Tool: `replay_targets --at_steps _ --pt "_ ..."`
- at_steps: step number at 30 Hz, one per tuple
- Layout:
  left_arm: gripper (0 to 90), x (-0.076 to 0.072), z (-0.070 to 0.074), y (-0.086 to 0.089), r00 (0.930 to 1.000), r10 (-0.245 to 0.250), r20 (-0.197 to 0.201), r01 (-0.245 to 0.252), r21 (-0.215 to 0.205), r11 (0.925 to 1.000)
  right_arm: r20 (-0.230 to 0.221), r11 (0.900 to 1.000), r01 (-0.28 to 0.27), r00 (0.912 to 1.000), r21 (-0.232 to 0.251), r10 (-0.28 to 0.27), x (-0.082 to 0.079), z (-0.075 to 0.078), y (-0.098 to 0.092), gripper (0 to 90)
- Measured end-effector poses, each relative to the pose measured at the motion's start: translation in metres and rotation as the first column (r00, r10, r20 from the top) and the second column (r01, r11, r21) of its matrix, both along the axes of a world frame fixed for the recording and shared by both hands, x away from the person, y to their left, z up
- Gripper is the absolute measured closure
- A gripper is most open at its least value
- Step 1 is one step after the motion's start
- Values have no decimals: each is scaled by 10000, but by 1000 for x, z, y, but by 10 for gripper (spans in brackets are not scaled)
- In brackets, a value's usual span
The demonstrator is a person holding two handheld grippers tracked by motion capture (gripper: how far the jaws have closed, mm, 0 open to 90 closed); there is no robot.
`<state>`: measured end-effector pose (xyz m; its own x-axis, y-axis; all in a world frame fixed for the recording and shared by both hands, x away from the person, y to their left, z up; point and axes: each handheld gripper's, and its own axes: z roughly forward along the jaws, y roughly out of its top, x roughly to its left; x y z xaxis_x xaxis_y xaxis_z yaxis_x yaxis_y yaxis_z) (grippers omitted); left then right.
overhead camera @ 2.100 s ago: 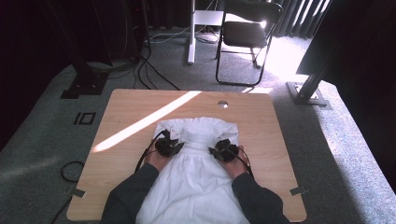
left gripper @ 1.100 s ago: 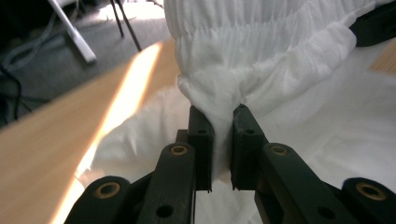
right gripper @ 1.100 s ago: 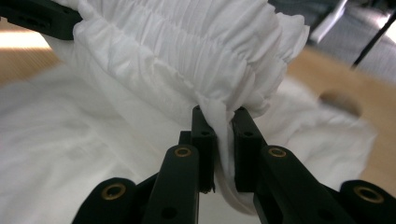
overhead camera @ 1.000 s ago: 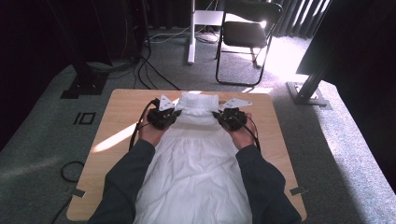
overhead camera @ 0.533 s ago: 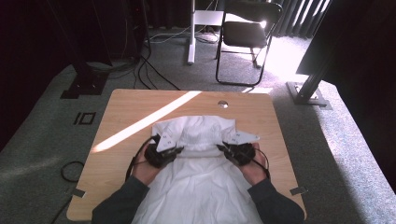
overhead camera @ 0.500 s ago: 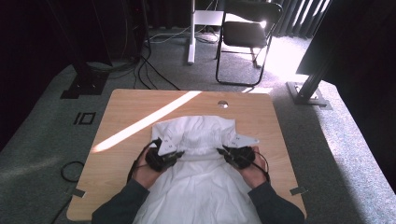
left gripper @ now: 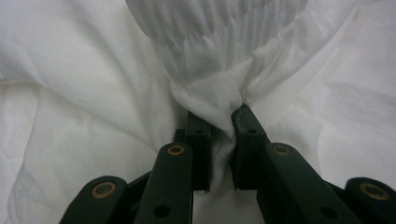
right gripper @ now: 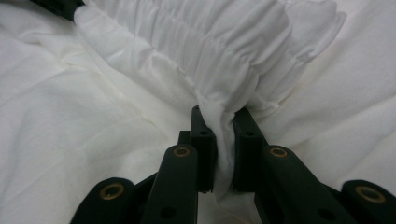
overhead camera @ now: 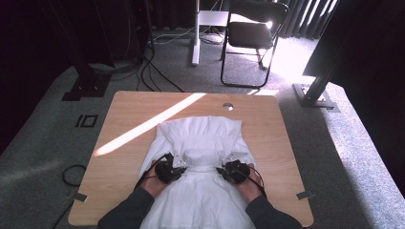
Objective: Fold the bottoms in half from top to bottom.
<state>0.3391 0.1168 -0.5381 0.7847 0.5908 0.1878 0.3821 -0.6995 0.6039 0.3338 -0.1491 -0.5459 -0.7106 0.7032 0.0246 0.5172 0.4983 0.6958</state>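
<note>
A white garment [overhead camera: 200, 136] with a gathered, smocked band lies on the wooden table [overhead camera: 286, 143], its near end hanging over the front edge. My left gripper [overhead camera: 175, 165] is shut on a bunched fold of the white garment [left gripper: 210, 93] at the left end of the band. At the band's right end, my right gripper [overhead camera: 229, 168] pinches the pleated white fabric [right gripper: 224, 70] between its jaws. Both grippers rest low on the cloth at mid-table. In the left gripper view my left gripper [left gripper: 219, 119] shows cloth squeezed between the pads; my right gripper [right gripper: 220, 119] shows the same.
A round grommet hole [overhead camera: 228, 106] sits near the table's far edge. A sunlit stripe [overhead camera: 143, 126] crosses the left of the tabletop. Beyond the table stand a folding chair [overhead camera: 253, 38], floor cables [overhead camera: 157, 71] and dark stand bases [overhead camera: 315, 95].
Both hands have come from the table's far part back toward the person and down, carrying the garment's top edge. That edge now lies folded over the middle of the cloth.
</note>
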Motion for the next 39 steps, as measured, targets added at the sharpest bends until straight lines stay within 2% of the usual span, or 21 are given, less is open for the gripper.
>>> replay_targets --at_steps 1,2,7,9,10,14,15,19,22,25,26,27,28,30,31,32,34,35,36,37,39 --pt "805 6 0 1 10000 32 19 -32 57 10000 26 9998 180 9998 31 -180 10 -1 4 816" --pt "805 13 1 1 9999 112 1 -112 45 9999 26 9998 180 9998 31 -180 10 -1 4 816" --pt "805 45 2 3 9989 472 56 -472 91 9988 143 9985 541 9984 -73 -540 41 0 12 815" --pt "804 56 1 2 9977 665 100 -666 22 9978 203 9971 743 9971 -178 -739 60 1 16 815" --pt "804 63 1 2 9963 846 113 -846 -64 9964 203 9971 743 9971 -178 -739 60 1 16 815" --pt "804 85 0 0 9905 1366 161 -1360 -329 9902 186 9938 1081 9940 -272 -1077 91 2 20 815" --pt "805 90 0 0 9882 1528 123 -1522 -389 9876 18 9902 1398 9902 -71 -1397 105 2 21 814" --pt "804 106 0 -1 9804 1970 -27 -1968 -621 9785 -124 9867 1611 9869 231 -1609 117 1 22 814" --pt "803 112 1 -1 9760 2166 -234 -2177 -717 9734 -247 9843 1736 9846 316 -1728 123 2 22 815" --pt "806 112 4 -1 9749 2209 -281 -2224 -690 9725 -172 9868 1602 9870 252 -1598 123 6 22 822" --pt "806 111 6 1 9733 2267 -349 -2289 -826 9699 -172 9868 1602 9870 252 -1598 123 6 22 822" --pt "814 109 10 3 9729 2281 -380 -2309 -1012 9677 -143 9820 1748 9846 716 -1742 119 15 18 827" --pt "814 107 16 5 9735 2268 -309 -2289 -1238 9655 -143 9820 1748 9846 716 -1742 119 15 18 827" --pt "818 100 31 10 9747 2235 -98 -2216 -1780 9588 319 9804 1633 9853 1101 -1677 111 32 14 827" --pt "820 100 31 10 9747 2235 -98 -2216 -1780 9588 319 9804 1633 9853 1101 -1677 111 32 14 827" --pt "820 92 48 15 9760 2163 246 -2051 -2291 9515 661 9818 1494 9853 1170 -1578 107 41 13 827" --pt "823 81 70 19 9737 2162 721 -1867 -2919 9381 1631 9853 1052 9784 1344 -1267 93 76 9 827" --pt "825 76 80 21 9721 2158 916 -1773 -3150 9324 1856 9845 946 9751 1478 -1215 89 86 8 827" --pt "827 73 88 23 9711 2146 1048 -1702 -3266 9297 2035 9834 877 9717 1591 -1196 86 93 7 827" --pt "827 66 101 25 9682 2136 1303 -1557 -3546 9220 2035 9834 877 9717 1591 -1196 86 93 7 827" --pt "831 52 121 30 9651 2039 1645 -1218 -4073 9051 2705 9797 614 9561 1910 -1127 72 116 4 827"
